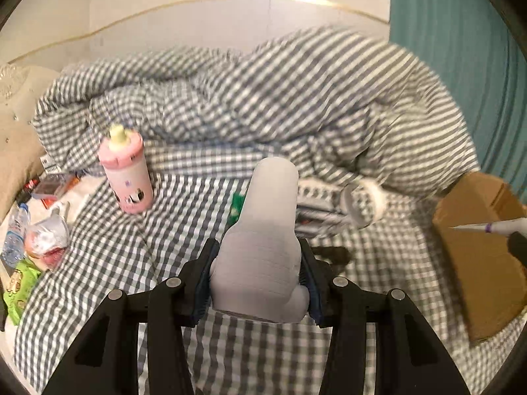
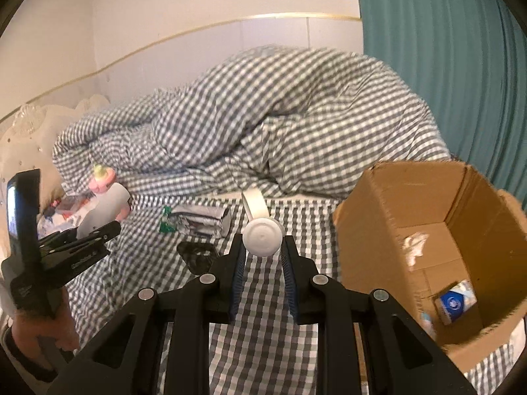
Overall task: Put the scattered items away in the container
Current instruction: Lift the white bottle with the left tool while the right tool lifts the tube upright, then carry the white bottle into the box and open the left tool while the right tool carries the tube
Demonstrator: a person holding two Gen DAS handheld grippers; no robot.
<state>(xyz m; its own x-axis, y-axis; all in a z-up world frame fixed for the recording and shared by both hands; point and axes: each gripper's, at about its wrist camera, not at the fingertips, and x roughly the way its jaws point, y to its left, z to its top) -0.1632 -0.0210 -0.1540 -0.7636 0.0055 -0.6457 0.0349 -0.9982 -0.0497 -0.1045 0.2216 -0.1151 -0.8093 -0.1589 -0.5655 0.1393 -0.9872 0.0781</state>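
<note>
My left gripper (image 1: 258, 275) is shut on a white ribbed plastic object (image 1: 263, 230), held above the checked bed; it also shows in the right wrist view (image 2: 98, 227). My right gripper (image 2: 262, 256) is shut on white headphones (image 2: 262, 235), gripping one round earcup, with the headband arching away behind. The cardboard box (image 2: 388, 197) stands open at the right and holds a blue-and-white packet (image 2: 456, 301). A pink bottle with a yellow top (image 1: 126, 171) stands on the bed at the left.
A silver-and-green packet (image 2: 197, 219) and a small black object (image 2: 197, 253) lie mid-bed. A plastic bag (image 1: 47, 242), water bottle (image 1: 14, 230) and green snack pack (image 1: 18, 288) lie left. A bunched checked duvet (image 1: 247, 98) fills the back; teal curtain (image 2: 444, 65) at right.
</note>
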